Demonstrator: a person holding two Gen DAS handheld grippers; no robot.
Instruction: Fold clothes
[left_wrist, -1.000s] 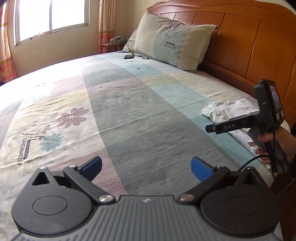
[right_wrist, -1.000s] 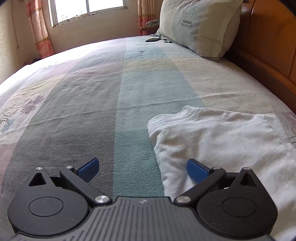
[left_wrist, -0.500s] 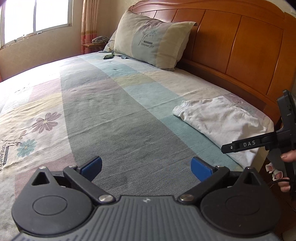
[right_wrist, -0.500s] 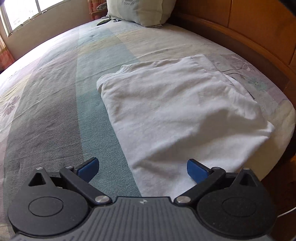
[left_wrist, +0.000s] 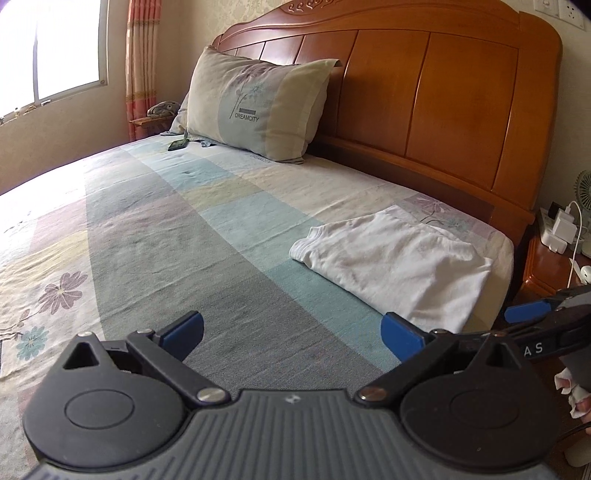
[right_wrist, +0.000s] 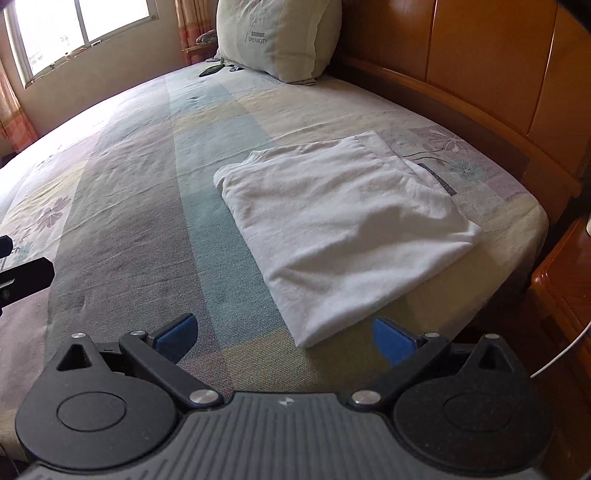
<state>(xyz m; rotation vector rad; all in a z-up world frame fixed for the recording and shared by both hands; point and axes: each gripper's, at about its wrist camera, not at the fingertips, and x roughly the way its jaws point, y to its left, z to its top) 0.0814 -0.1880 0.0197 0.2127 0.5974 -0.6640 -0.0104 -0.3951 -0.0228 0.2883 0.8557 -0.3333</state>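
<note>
Broadly, a wide bed (left_wrist: 155, 236) fills both views, its woven sheet laid out in soft blocks of grey, teal, cream and lilac, with printed flowers along the left side and small wrinkles across the middle. Behind it rises a glossy orange-brown wooden headboard (left_wrist: 424, 110), panelled and curved along the top. A plump rectangular pillow (left_wrist: 255, 107) printed "DREAMCITY" leans upright against the headboard at the far end. At the near right corner of the bed lies the white T-shirt (right_wrist: 343, 221), folded into a flat, roughly rectangular pad of soft, slightly nubbly cotton, its ribbed neckline edge turned toward the far left and one corner close to the mattress edge. To the right stands a polished wooden nightstand (left_wrist: 546, 266) carrying white chargers and a cable. A small dark phone (left_wrist: 177, 144) rests flat on the sheet by the pillow.

The left gripper (left_wrist: 291, 334) hovers above the grey stripe with its blue-padded fingers spread wide, holding nothing. The right gripper (right_wrist: 282, 338) is likewise spread apart and empty, poised just short of the shirt's near corner without touching it.
</note>
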